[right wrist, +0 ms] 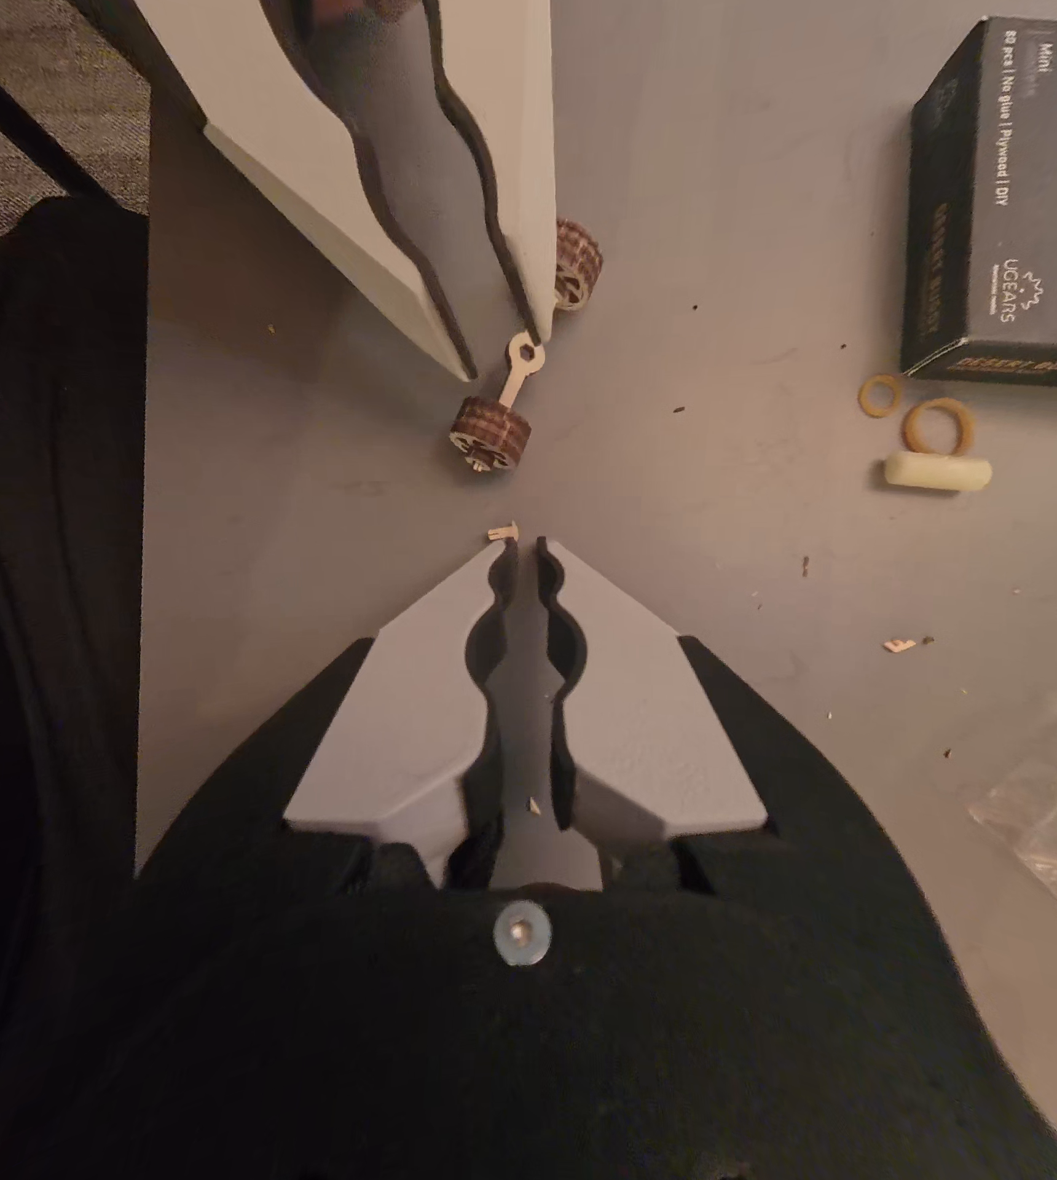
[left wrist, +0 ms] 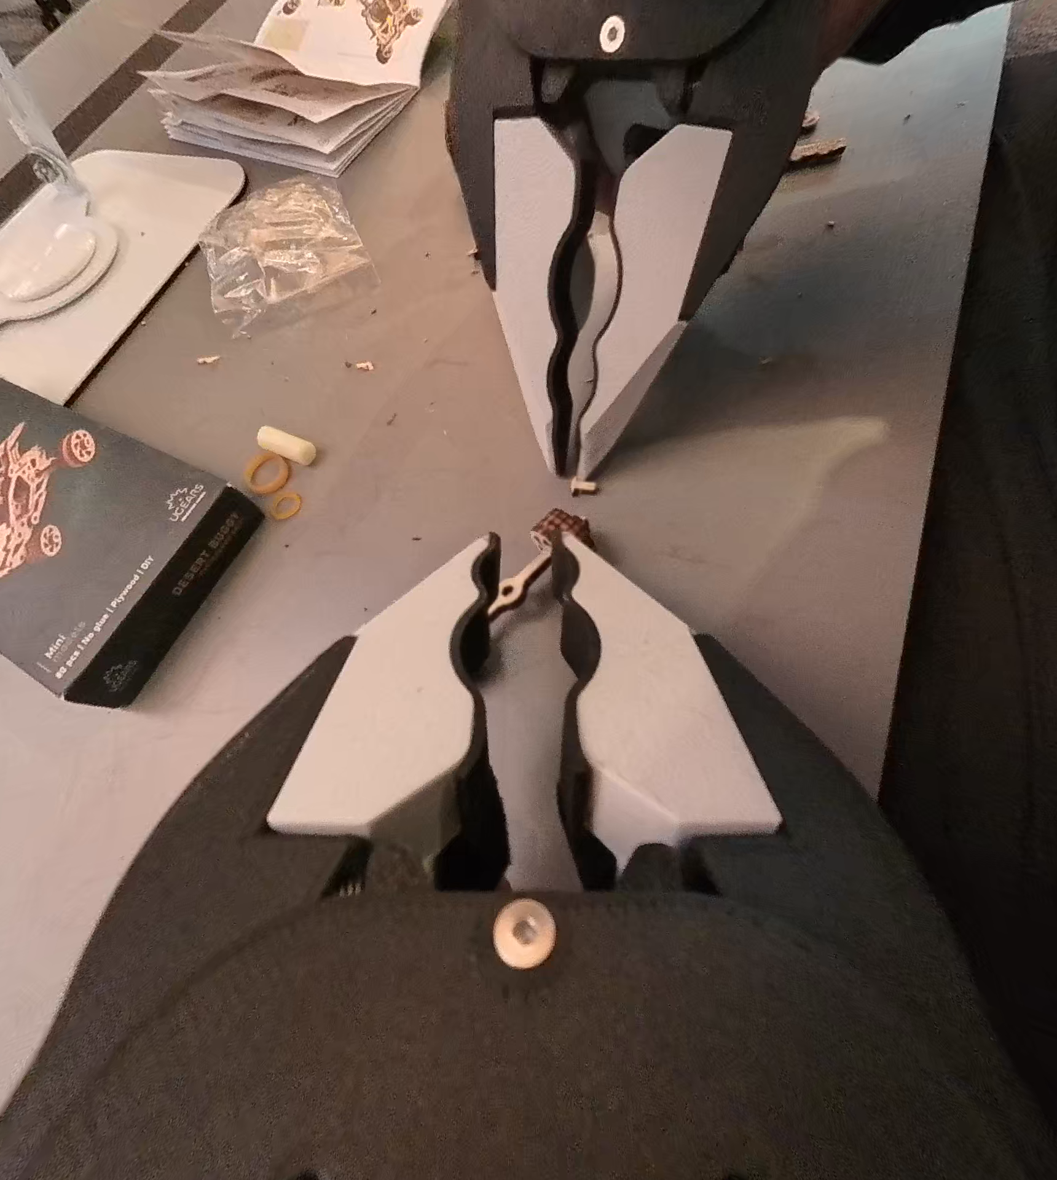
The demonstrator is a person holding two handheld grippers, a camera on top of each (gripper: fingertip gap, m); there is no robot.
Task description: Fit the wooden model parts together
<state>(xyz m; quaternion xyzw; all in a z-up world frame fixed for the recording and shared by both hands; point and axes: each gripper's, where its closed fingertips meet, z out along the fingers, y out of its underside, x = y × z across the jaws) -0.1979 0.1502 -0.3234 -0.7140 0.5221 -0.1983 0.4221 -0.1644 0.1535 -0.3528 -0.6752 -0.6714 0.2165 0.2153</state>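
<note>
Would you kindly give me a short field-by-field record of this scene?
left gripper: jaws open, astride the lever
right gripper: jaws slightly open, tips beside the peg
wheel: on the table, joined to the lever
lever: ring end between the left jaws
peg: loose on the table, not gripped
second wheel: partly hidden behind the left gripper
box: dark, off to the side
rings: two, next to a white cylinder

A dark box lies on the grey table near two rubber bands, a plastic bag and a folded booklet.
</note>
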